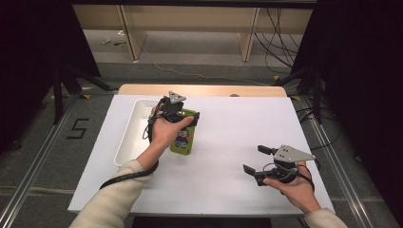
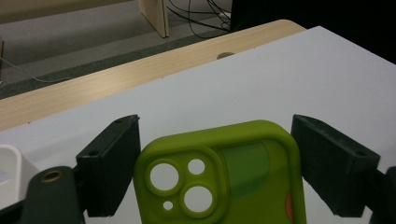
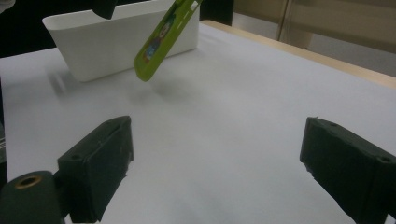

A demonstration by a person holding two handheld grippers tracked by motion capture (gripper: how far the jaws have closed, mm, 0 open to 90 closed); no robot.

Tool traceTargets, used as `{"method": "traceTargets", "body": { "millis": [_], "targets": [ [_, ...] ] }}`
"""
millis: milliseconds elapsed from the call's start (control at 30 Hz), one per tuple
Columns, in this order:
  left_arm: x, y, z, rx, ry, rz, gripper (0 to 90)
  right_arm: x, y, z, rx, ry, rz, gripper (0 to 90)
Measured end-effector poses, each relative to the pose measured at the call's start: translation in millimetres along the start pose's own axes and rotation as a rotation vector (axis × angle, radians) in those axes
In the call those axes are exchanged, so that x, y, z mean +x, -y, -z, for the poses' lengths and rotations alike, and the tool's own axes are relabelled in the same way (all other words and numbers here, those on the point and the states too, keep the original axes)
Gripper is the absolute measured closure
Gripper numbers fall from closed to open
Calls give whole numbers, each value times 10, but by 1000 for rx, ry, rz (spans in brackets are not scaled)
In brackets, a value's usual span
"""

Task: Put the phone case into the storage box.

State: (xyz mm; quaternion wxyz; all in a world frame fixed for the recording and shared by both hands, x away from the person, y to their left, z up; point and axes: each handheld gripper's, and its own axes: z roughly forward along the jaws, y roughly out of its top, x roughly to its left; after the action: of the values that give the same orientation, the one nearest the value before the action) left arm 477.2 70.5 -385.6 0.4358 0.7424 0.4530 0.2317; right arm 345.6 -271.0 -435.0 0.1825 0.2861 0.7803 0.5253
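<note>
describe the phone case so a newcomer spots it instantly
On the white table, look right of the long white tray near its left edge. The left gripper holds the phone case tilted, clear of the table. It is lime green, with round camera cutouts and a cartoon figure.

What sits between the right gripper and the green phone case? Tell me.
Nothing: in the right gripper view, bare white table runs from the open right gripper to the lifted phone case.

Lime-green phone case with cartoon print, white tray
</note>
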Motion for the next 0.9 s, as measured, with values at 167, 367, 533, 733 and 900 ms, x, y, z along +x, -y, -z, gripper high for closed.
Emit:
{"method": "traceTargets", "body": {
  "millis": [167,367,533,733,900],
  "targets": [
    [-16,-8,11,-1,1,-8,174,0,0,1,0,0,1,107],
    [-6,-44,50,-20,-5,-7,174,-1,0,4,1,0,0,107],
    [5,-54,64,-26,-10,-1,174,-2,-4,8,2,1,0,107],
    [24,-86,100,-37,-9,5,174,-1,-3,1,-1,1,-1,107],
    [40,-106,129,-46,-8,11,174,-4,-4,9,1,2,-2,107]
  ]
}}
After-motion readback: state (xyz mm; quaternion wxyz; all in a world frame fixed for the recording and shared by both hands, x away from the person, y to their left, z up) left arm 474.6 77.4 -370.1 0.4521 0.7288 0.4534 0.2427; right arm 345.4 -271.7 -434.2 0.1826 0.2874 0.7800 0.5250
